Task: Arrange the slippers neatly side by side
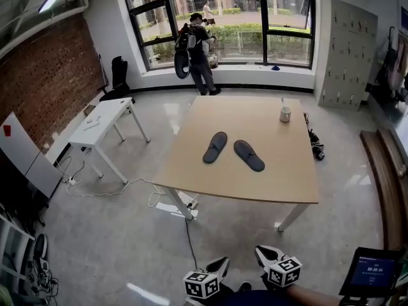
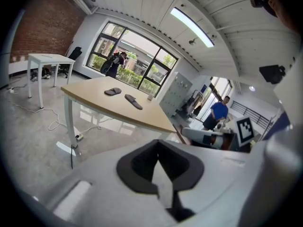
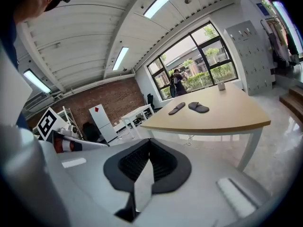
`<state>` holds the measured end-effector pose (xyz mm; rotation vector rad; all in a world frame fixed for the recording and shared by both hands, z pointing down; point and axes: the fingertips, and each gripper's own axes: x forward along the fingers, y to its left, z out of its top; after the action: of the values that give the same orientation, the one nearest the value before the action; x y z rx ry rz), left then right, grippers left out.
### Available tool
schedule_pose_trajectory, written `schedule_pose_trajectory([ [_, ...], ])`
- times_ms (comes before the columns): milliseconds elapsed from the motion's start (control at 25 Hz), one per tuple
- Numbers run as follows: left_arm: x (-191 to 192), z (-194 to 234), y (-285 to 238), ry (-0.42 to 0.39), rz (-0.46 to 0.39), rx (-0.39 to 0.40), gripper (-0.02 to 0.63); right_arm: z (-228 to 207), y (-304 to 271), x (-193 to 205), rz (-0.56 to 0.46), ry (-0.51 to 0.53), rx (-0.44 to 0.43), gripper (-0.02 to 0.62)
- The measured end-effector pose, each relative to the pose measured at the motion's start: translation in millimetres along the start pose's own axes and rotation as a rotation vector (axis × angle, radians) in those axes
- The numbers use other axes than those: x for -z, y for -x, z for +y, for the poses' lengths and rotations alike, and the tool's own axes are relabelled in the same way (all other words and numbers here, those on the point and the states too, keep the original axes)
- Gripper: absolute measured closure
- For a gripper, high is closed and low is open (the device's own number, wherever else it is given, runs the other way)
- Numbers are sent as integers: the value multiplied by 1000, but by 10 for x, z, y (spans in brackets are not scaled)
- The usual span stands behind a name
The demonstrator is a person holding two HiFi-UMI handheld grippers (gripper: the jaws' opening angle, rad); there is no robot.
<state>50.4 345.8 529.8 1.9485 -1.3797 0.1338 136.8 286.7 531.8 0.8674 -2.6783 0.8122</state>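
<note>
Two dark grey slippers lie on the wooden table [image 1: 268, 190], toes apart in a V: the left slipper [image 1: 215, 146] and the right slipper [image 1: 248, 155]. They also show far off as the slippers [image 2: 124, 96] in the left gripper view and the slippers [image 3: 189, 108] in the right gripper view. My left gripper [image 1: 213, 271] and right gripper [image 1: 268, 259] hang low at the bottom edge, well short of the table. Both are shut and hold nothing, as the left gripper [image 2: 161, 174] and the right gripper [image 3: 144, 174] show close up.
A white cup [image 1: 285, 114] stands at the table's far right. A small white table [image 1: 102, 123] sits to the left, with cables [image 1: 115, 190] on the floor. A person [image 1: 199, 53] stands by the window. A screen [image 1: 373, 271] is at the lower right.
</note>
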Motion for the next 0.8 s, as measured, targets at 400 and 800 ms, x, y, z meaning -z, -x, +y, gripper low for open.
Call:
schedule_pose_trajectory([
  [400, -564, 368, -741, -42, 51, 81, 601, -589, -492, -477, -46, -16, 105, 584],
  [800, -1645, 1031, -1658, -109, 103, 230, 601, -1252, -1288, -1272, -114, -92, 298, 584],
])
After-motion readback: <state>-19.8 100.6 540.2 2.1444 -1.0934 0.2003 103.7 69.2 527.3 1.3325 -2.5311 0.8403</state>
